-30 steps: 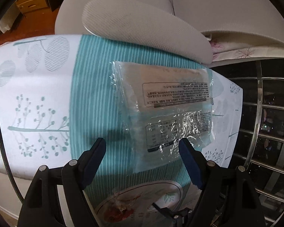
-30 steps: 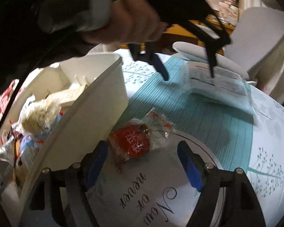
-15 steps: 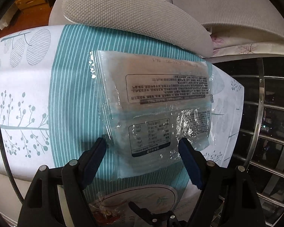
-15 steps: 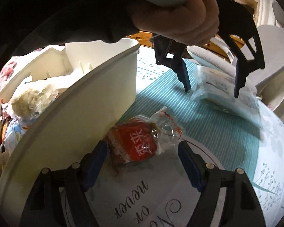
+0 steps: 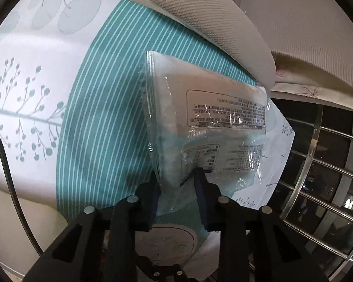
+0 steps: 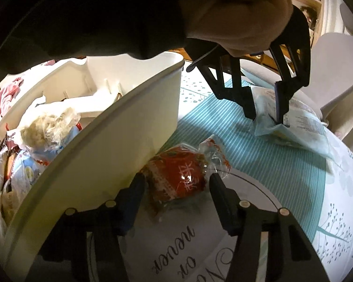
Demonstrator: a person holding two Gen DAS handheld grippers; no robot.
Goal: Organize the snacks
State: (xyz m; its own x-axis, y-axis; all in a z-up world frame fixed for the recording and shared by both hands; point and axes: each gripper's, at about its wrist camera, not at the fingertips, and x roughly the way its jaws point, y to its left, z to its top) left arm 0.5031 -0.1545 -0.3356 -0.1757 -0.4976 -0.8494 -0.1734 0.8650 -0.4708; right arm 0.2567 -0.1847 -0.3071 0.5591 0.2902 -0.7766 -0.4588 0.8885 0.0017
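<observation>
To the left of the right tongs (image 6: pixel 175 189) stands a white bin (image 6: pixel 120 138) full of snacks, while a red-wrapped snack (image 6: pixel 178 178) lies on the desk (image 6: pixel 282 171) between their closing jaws, the pads not visibly pressing it. Further right and beyond, the left tongs (image 5: pixel 176 188), gripped by a hand (image 6: pixel 237 16), are closing narrow on the near edge of a clear snack packet (image 5: pixel 214 127), which rests on the teal-striped cloth just ahead of them.
</observation>
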